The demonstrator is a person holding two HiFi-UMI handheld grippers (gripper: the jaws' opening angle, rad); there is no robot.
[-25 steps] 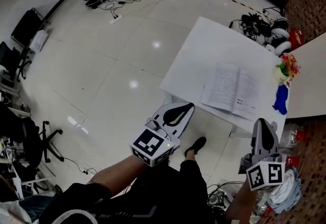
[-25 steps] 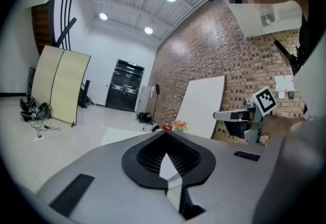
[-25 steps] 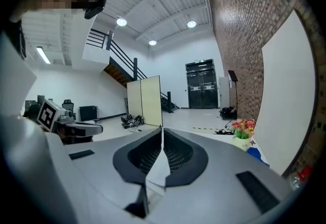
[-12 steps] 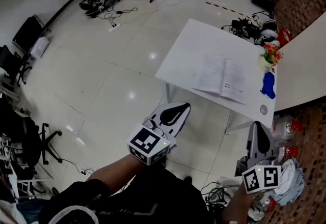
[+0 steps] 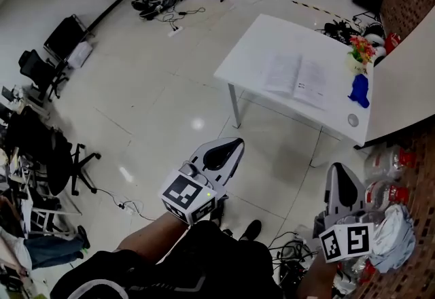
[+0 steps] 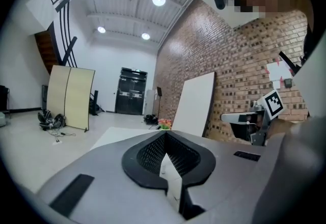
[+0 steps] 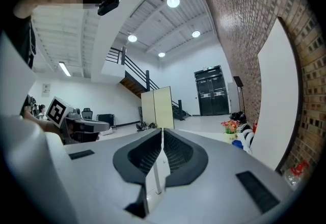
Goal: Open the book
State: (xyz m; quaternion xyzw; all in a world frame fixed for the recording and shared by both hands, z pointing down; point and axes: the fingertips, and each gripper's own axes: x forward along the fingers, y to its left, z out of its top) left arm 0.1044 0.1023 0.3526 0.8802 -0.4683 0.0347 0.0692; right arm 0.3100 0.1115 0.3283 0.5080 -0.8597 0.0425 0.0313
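Head view shows the book (image 5: 296, 77) already lying open and flat on the white bench (image 5: 257, 46), around its middle and a little toward the end that carries a bunch of flowers (image 5: 361, 50) and a blue object (image 5: 358, 90). Both tools are over the floor, well apart from the bench. The left hand-held gripper (image 5: 235, 144) has its jaws pressed together with nothing between them, and the right hand-held gripper (image 5: 340, 170) is closed and empty in the same way.

Judged from how the pages lie, the opening looks done, so the main risk is undoing it. A page standing slightly proud of the spine could flop back by itself, though at this range I cannot tell whether any page is raised.

If the person goes in again, closed jaws can only push. A nudge at the near edge would likely slide the whole book across the smooth top toward the flowers and the blue object, and could tip them.

Underfoot is the other hazard. A tangle of cables (image 5: 293, 251) lies just beside the person's shoe (image 5: 250, 230), and a snagged step with both hands full could end in a stumble against the bench.
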